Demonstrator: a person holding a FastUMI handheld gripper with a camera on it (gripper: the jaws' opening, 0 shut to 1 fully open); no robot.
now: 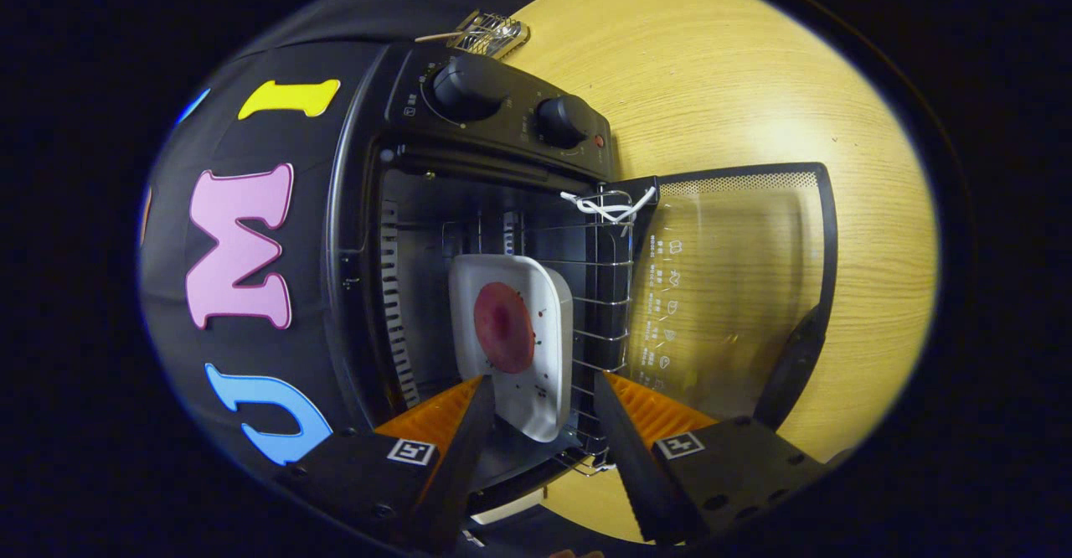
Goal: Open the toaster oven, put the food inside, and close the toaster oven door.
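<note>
Wooden table [720, 80]; tongs [540, 399] spread, seemingly clear of plate [536, 407].

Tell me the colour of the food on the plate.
Dark red food on a white plate, in the gripper view.

No wording can be read. Just ahead of the tool [536, 424], the open glass door [737, 290] carries small white icons and print, too small to make out; the control panel [502, 114] markings blur.
</note>
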